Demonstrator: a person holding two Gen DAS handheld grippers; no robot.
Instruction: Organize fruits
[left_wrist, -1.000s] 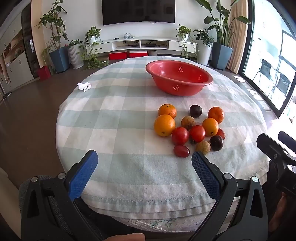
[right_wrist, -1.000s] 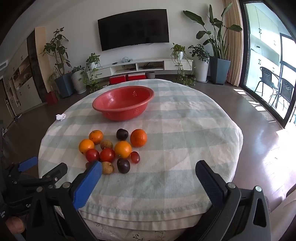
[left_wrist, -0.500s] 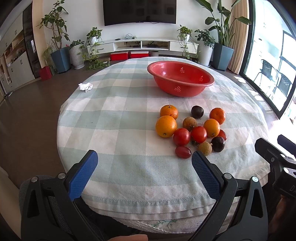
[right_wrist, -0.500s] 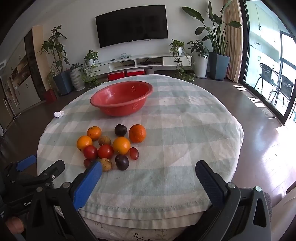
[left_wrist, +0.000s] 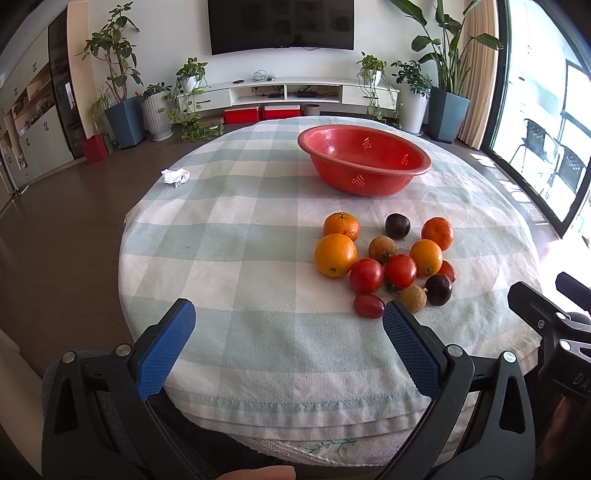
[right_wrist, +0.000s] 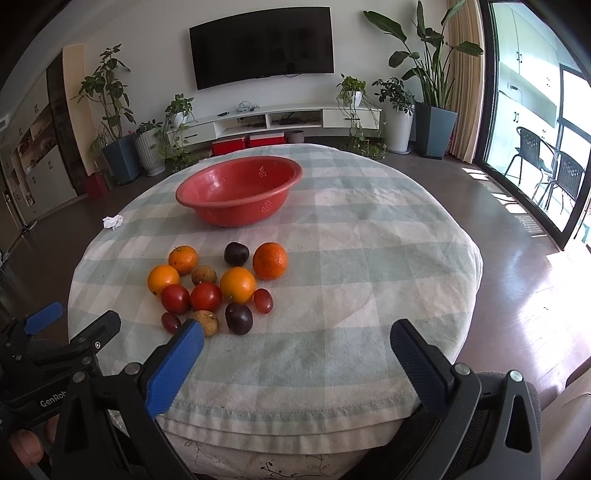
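In the left wrist view, the left gripper gapes wide and empty over the near edge of the round table under its checked cloth; the cluster of oranges, tomatoes and dark plums lies ahead to the right, the red plastic colander bowl beyond it. In the right wrist view, the right gripper is likewise wide and empty, with the fruit ahead to its left.

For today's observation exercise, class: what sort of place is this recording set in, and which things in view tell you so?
Most likely a home living room. A wall-mounted television hangs above a low white media shelf, potted houseplants line the wall, and fruit lies on a round table with a checked tablecloth.
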